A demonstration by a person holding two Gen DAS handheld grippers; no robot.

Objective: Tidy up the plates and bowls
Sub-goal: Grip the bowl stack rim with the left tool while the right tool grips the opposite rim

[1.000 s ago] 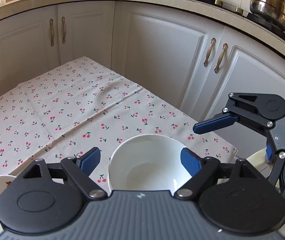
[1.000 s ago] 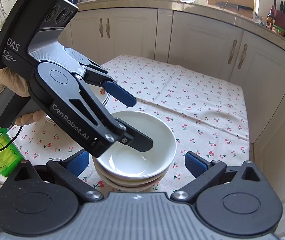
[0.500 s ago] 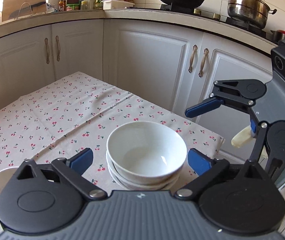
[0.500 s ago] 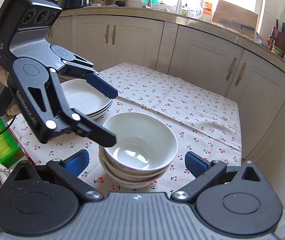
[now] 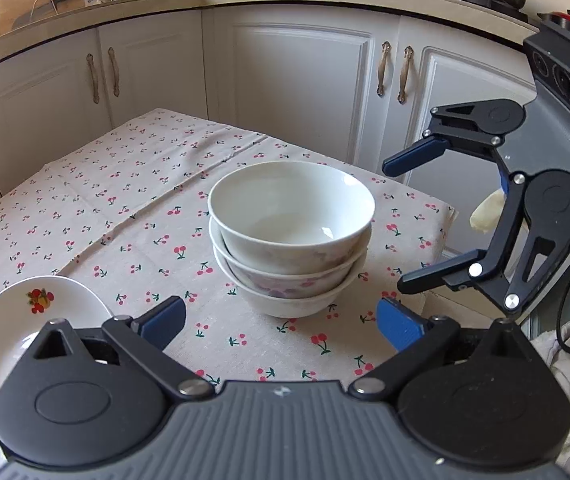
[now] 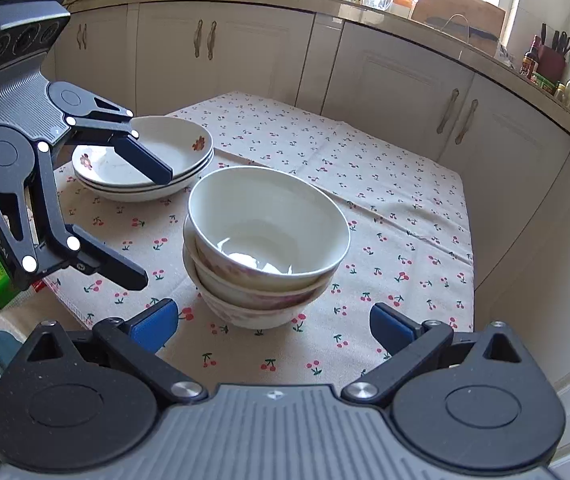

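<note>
Both claws are wide apart and empty now: left gripper (image 5: 281, 324) has backed off the bowl stack (image 5: 291, 236), right gripper (image 6: 271, 326) hangs just short of it. Bowls sit nested mid-cloth, plate stack (image 6: 143, 160) behind-left. Looks basically done.

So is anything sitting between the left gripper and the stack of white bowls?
Nothing visible: only bare cherry-print tablecloth lies between the open left gripper and the stack of white bowls.

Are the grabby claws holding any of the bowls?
No. The left gripper and right gripper are both open and empty; the stacked bowls sit alone.
</note>
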